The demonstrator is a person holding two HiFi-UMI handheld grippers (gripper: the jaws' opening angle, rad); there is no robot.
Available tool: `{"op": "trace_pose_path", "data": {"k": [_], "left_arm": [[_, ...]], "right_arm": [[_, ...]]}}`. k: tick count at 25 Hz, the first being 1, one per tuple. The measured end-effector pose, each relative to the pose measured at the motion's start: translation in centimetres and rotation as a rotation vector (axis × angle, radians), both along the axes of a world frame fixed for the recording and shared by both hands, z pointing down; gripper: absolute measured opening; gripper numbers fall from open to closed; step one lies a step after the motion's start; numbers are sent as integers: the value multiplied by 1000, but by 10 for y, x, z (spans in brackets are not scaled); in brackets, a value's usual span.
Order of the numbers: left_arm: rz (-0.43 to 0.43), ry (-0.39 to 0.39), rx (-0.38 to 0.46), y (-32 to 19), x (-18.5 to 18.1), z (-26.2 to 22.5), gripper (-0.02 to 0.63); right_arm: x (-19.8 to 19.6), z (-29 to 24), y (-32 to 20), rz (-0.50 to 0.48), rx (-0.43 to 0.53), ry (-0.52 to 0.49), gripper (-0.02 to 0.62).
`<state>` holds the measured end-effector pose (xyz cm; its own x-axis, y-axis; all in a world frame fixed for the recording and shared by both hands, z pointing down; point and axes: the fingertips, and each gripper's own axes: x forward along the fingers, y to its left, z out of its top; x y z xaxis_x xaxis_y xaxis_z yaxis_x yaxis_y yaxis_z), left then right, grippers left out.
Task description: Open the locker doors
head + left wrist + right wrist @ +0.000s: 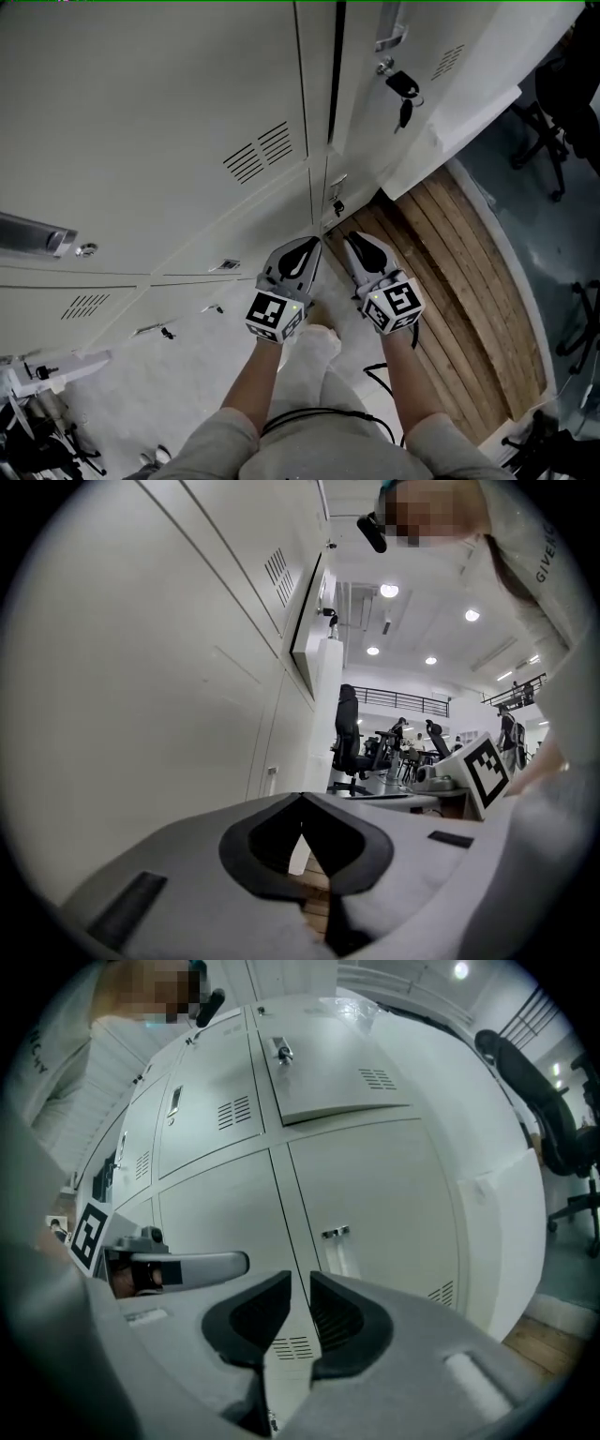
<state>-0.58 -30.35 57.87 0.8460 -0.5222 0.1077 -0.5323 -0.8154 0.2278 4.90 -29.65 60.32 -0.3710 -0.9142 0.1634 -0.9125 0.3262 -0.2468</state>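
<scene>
A bank of pale grey locker doors [169,112] fills the head view. An upper door [441,66] stands ajar, with keys [405,94] hanging from its lock; the right gripper view shows this door [328,1072] swung out too. Below it a lower door [375,1194] is closed, and its small latch [335,1233] sits just beyond my right gripper [300,1283]. That gripper's jaws stand a little apart with nothing between them. My left gripper [312,244] hangs beside the right gripper [349,237], its tips [302,799] touching and empty.
A wooden plank platform [469,281] runs along the foot of the lockers. Office chairs [553,141] stand to the right, and more chairs and desks [375,752] lie beyond. Some equipment [37,412] sits at the lower left. My legs are below the grippers.
</scene>
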Motion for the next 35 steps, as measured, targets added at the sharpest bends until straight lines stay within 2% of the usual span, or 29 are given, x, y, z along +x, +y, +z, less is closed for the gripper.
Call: {"op": "trace_pose_path", "data": {"k": [19, 27, 35], "left_arm": [[-85, 24, -69, -40, 16, 29, -2], [-106, 6, -90, -48, 14, 30, -2], [-129, -10, -80, -41, 19, 30, -2]], "right_arm": [[-4, 25, -94, -132, -16, 68, 149], [-13, 21, -103, -252, 7, 73, 169], [-7, 21, -85, -285, 19, 96, 164]]}}
